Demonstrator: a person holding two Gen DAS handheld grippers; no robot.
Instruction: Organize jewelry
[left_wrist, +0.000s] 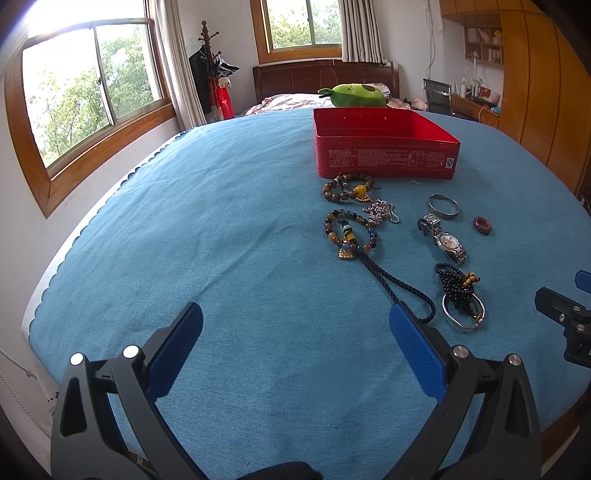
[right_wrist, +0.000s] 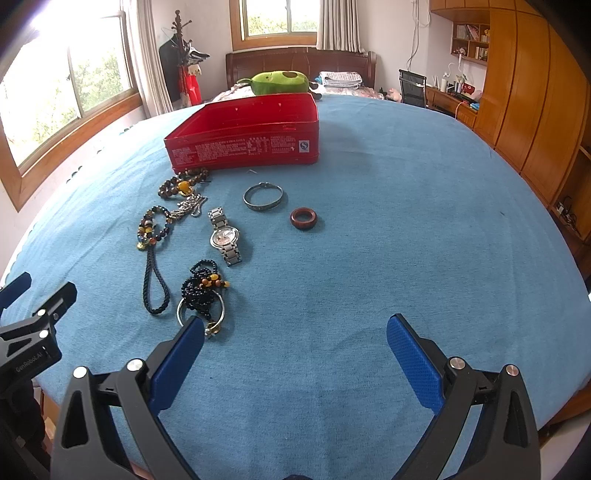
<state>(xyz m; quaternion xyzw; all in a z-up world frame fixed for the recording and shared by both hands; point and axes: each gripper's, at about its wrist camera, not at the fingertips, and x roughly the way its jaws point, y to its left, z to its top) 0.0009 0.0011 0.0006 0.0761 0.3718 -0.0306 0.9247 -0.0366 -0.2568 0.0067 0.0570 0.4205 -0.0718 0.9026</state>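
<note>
Both the left gripper (left_wrist: 295, 325) and the right gripper (right_wrist: 295, 339) hover over the blue cloth (right_wrist: 388, 258) on the table, jaws spread wide and holding nothing. The jewelry lies in front of the open red tin (right_wrist: 243, 129). Just beside its front wall is a brown bead bracelet (right_wrist: 181, 186), and nearer the grippers a multicoloured bead bracelet (right_wrist: 153, 227). A silver bangle (right_wrist: 263, 197), a wristwatch (right_wrist: 224, 236) and a brown ring (right_wrist: 303, 218) follow. Farthest from the tin, black beads (right_wrist: 201, 291) lie over a metal hoop.
</note>
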